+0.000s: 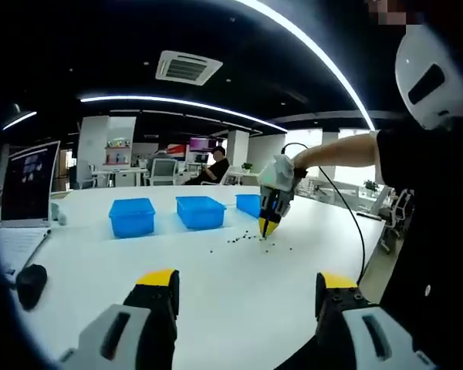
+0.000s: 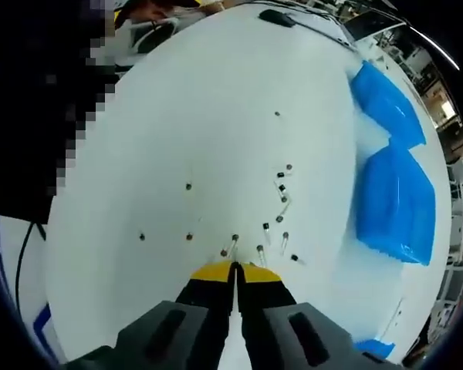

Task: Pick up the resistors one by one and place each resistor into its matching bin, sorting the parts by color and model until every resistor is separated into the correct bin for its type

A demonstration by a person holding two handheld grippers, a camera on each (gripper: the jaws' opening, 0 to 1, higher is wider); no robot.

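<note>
- Left gripper view: the left claw (image 1: pixel 247 297) has its two black jaws with yellow tips spread wide, well apart from each other, with nothing between them; it hangs above the bare white table (image 1: pixel 216 293).
- In the same view the right claw (image 1: pixel 268 229) points down at the table with its yellow tips drawn to a point, right at a scatter of small dark resistors (image 1: pixel 251 240). A hand (image 1: pixel 280 173) in a pale glove grips it, and a black cable runs off it.
- Right gripper view: the right claw (image 2: pixel 236 267) has its jaws pressed together, only a thin dark seam between the yellow tips. They sit just beside a resistor (image 2: pixel 229 247) with a dark head and thin wire legs; I cannot tell whether anything is pinched.
- The other resistors (image 2: pixel 282 202) lie loose on the smooth, matte tabletop (image 2: pixel 216 116), most in a cluster near the bins, a few strays apart.
- Three blue plastic bins (image 1: pixel 201 211), rectangular and open-topped, stand in a row beyond the parts; in the right gripper view two of them (image 2: pixel 393 193) sit along one side.
- A laptop (image 1: pixel 27 185) stands open at the table's edge, with a dark rounded object (image 1: pixel 31 284) near it.
</note>
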